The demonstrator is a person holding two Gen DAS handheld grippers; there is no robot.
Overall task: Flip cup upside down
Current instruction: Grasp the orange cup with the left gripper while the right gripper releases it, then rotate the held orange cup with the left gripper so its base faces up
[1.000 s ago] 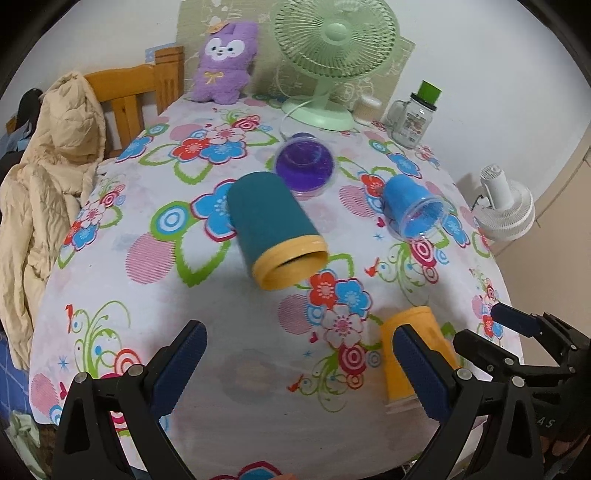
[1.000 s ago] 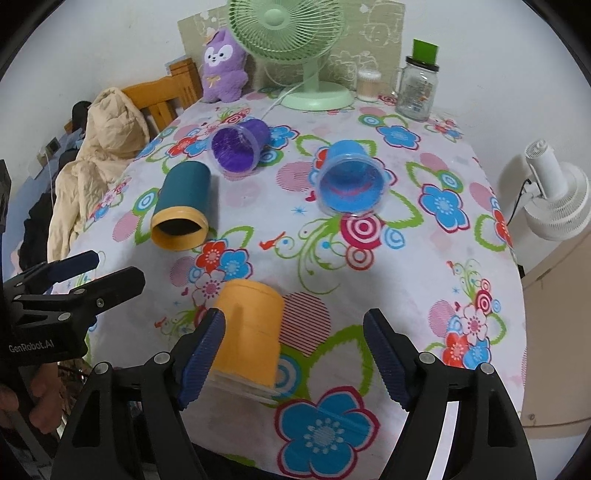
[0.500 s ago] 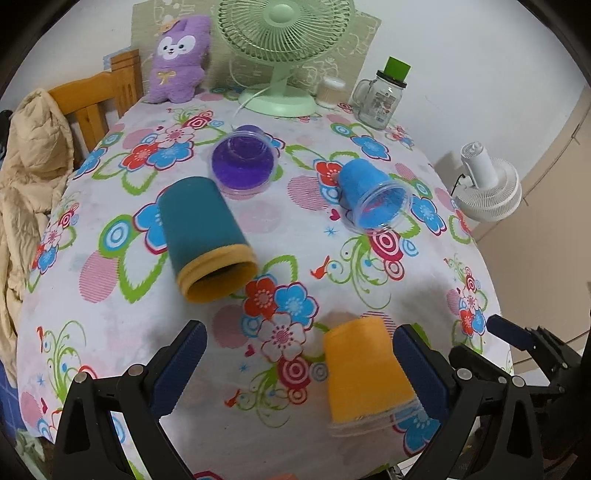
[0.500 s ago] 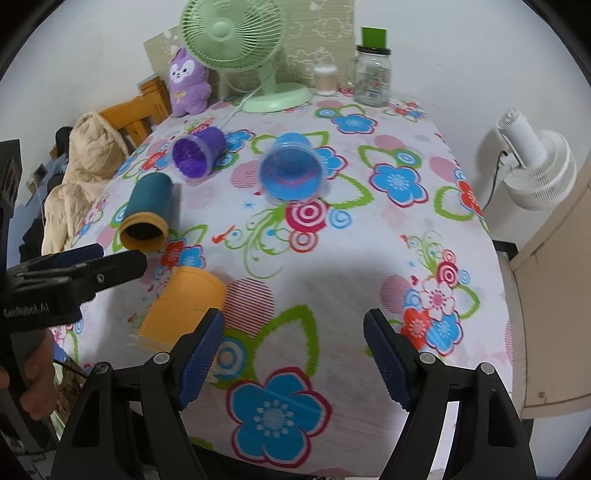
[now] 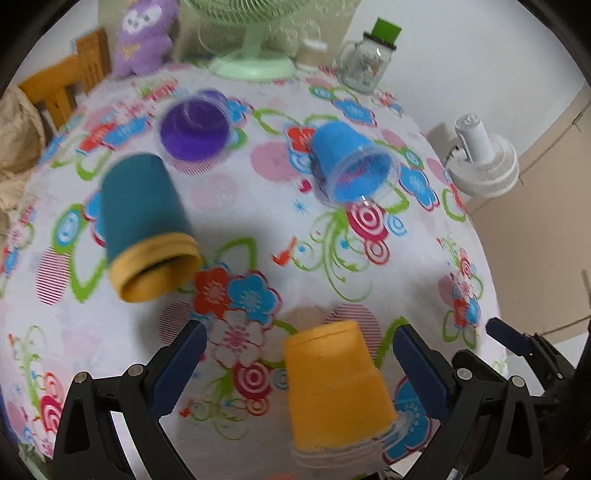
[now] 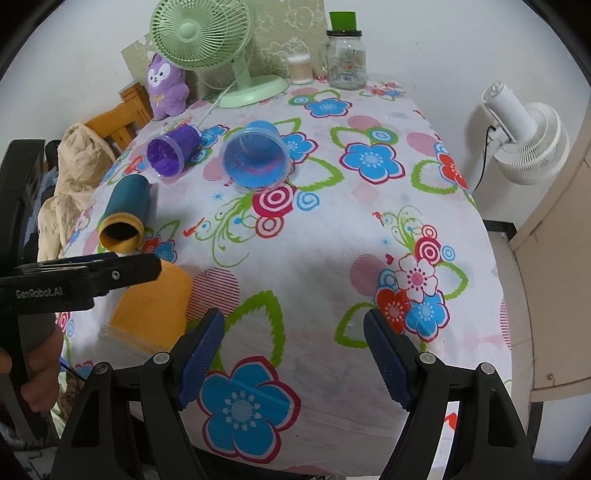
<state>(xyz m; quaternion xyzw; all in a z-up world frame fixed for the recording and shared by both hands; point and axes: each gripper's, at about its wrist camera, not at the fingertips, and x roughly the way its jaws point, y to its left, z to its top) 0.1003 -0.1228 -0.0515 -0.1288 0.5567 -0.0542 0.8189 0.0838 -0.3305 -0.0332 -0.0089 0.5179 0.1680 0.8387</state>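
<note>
Lying between the left gripper's [image 5: 299,354] spread fingers: orange cup [image 5: 334,387].

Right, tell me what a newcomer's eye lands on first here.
Four bright cups lie tipped on their sides across the flowered tablecloth: the orange cup nearest, between the open fingers of the left hand-held gripper, then the teal cup, purple cup and blue cup. A green fan stands at the back.

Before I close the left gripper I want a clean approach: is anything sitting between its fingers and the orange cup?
Nothing visible does. The orange cup lies on its side just ahead of the open left gripper, nearer its right finger. The teal cup and blue cup lie farther back, apart from it.
</note>
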